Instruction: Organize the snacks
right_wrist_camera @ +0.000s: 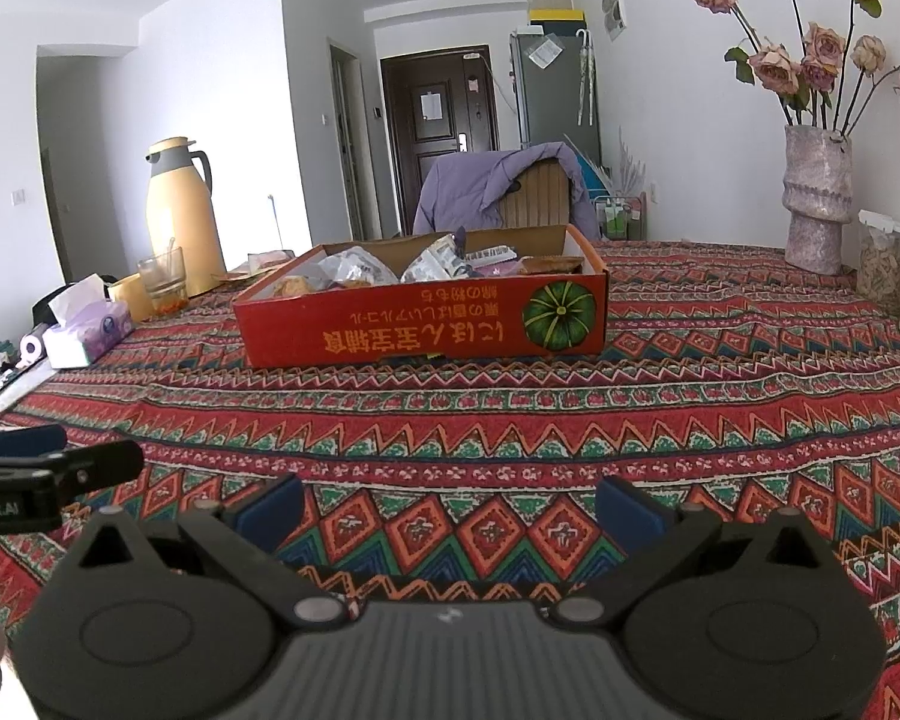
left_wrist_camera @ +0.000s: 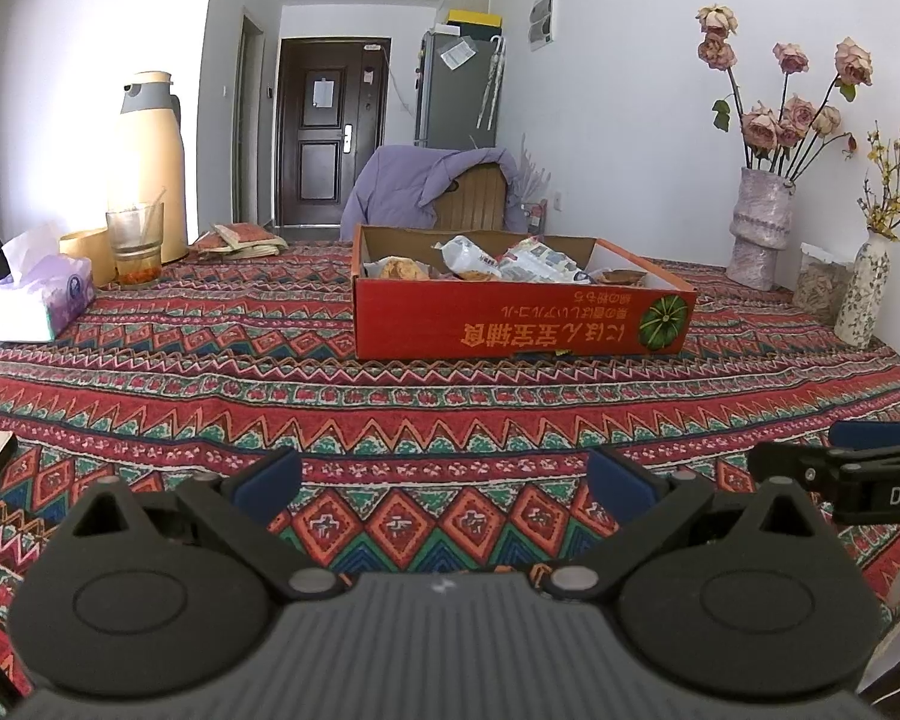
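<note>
A shallow red cardboard box (left_wrist_camera: 510, 324) with a green pumpkin print stands on the patterned tablecloth, also in the right wrist view (right_wrist_camera: 426, 324). Several wrapped snack packets (left_wrist_camera: 510, 261) lie inside it (right_wrist_camera: 390, 267). More flat snack packets (left_wrist_camera: 240, 238) lie on the cloth at the far left, by the thermos. My left gripper (left_wrist_camera: 444, 480) is open and empty, low over the cloth, well short of the box. My right gripper (right_wrist_camera: 447, 507) is open and empty, beside the left one at the same distance from the box.
A cream thermos (left_wrist_camera: 150, 162), a glass (left_wrist_camera: 135, 240) and a tissue pack (left_wrist_camera: 42, 300) stand at the far left. Vases of flowers (left_wrist_camera: 759, 228) and a jar (left_wrist_camera: 822, 282) line the right wall. A chair with a purple jacket (left_wrist_camera: 432, 186) stands behind the table.
</note>
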Available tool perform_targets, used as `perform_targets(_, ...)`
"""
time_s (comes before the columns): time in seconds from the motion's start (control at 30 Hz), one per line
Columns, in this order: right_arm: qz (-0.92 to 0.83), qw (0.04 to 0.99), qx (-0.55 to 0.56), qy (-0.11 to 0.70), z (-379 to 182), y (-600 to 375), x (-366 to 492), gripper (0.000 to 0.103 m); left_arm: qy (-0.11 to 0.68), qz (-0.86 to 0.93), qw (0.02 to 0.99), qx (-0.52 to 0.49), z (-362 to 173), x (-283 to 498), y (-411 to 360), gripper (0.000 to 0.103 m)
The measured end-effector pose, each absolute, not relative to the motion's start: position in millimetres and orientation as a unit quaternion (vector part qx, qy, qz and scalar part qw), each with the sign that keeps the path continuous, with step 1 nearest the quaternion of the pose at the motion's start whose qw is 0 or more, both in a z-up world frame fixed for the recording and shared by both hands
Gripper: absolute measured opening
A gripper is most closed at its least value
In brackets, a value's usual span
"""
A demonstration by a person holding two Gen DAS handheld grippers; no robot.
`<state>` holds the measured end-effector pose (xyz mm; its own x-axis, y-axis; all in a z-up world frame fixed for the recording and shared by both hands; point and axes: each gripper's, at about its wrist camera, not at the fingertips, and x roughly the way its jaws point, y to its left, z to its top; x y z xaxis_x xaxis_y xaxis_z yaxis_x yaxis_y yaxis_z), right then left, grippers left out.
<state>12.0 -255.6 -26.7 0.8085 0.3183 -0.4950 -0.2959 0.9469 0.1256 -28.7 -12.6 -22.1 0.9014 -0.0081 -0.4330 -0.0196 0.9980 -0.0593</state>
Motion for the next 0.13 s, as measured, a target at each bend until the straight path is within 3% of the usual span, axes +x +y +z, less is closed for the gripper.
perform_targets(0.13, 0.162, 0.950, 0.022, 0.265, -26.8, -256.0, 11.8, 0.103, 0.231, 0.000, 0.972, -0.033, -24.1, -26.4, -12.1, 0.103)
